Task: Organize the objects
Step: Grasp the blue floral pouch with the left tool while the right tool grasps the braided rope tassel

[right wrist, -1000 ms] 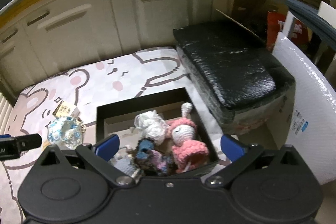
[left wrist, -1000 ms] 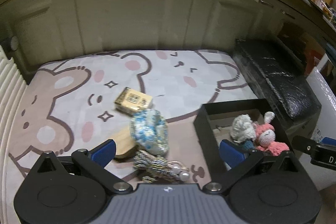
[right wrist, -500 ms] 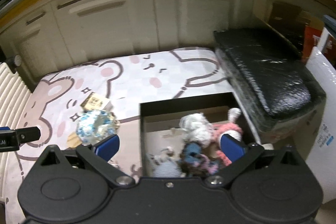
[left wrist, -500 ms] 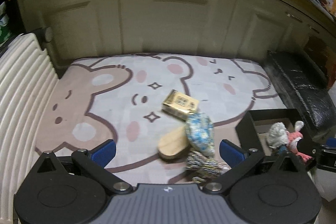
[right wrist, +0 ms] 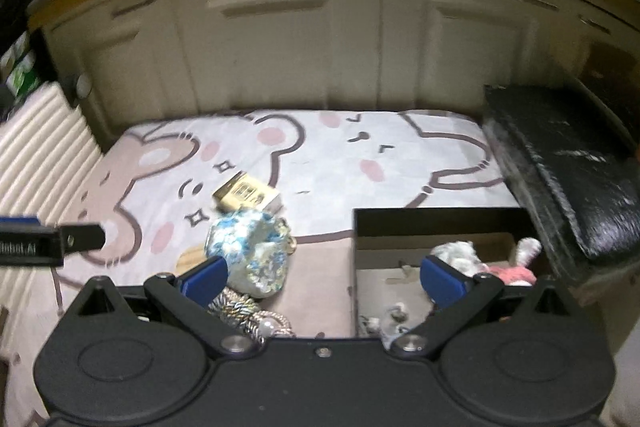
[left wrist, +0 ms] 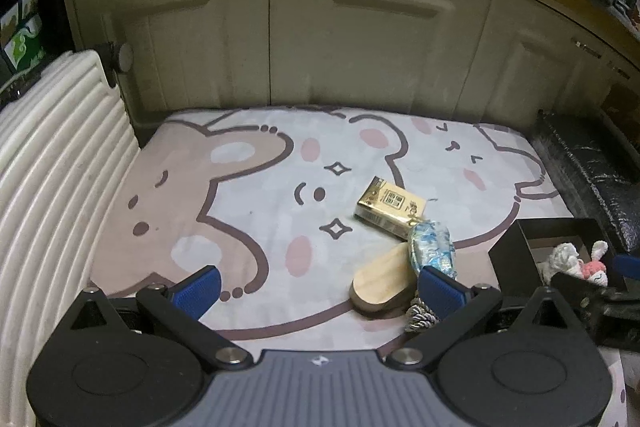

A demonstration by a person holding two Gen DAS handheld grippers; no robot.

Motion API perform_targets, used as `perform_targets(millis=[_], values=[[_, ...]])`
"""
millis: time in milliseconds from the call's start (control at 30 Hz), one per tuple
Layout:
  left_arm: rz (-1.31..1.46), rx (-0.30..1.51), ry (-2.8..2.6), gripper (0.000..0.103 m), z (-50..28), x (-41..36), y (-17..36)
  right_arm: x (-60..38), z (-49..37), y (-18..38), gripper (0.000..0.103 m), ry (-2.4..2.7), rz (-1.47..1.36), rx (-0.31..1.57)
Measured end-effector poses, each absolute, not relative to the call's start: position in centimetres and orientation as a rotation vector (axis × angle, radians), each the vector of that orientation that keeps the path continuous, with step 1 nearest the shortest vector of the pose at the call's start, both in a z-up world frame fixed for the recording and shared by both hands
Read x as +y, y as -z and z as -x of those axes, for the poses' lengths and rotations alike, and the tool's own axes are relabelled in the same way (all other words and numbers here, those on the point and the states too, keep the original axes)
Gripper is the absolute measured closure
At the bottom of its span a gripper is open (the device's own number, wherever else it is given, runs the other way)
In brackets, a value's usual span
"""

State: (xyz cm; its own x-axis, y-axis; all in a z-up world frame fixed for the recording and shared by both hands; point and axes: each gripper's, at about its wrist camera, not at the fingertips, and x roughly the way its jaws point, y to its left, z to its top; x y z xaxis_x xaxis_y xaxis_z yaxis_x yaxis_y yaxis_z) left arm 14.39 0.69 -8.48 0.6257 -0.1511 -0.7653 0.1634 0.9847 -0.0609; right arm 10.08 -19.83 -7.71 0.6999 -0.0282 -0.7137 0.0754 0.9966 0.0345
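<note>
Left gripper (left wrist: 318,287): fingers spread wide, blue pads facing each other w/ nothing between them, held low & pointing fwd. Right gripper (right wrist: 324,277): same pose, fingers wide apart, empty, blue pads (right wrist: 442,281) clear. Each shows in the other's view (left one at the left edge of the right cam, right one at the right edge of the left cam).

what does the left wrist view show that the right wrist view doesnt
Only the left wrist view shows most of the oval wooden piece, barely visible in the other. Only the right wrist view shows the black box's cardboard floor. Both show the gold rectangular packet, the blue-and-white patterned bundle, the pink crocheted bunny and the bear-print mat.
</note>
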Motion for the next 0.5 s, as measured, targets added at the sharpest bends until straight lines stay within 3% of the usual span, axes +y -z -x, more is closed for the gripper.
perform_targets(millis=[333,500], values=[[0.017,0.897,0.196,0.0,-15.9,0.6,10.2,-16.3,-12.2,10.3,0.0,-0.093,0.102,0.859],[0.024,0.905,0.246,0.0,-16.7,0.2,10.9,-15.2,-12.9,11.8,0.005,-0.159,0.127,0.908]])
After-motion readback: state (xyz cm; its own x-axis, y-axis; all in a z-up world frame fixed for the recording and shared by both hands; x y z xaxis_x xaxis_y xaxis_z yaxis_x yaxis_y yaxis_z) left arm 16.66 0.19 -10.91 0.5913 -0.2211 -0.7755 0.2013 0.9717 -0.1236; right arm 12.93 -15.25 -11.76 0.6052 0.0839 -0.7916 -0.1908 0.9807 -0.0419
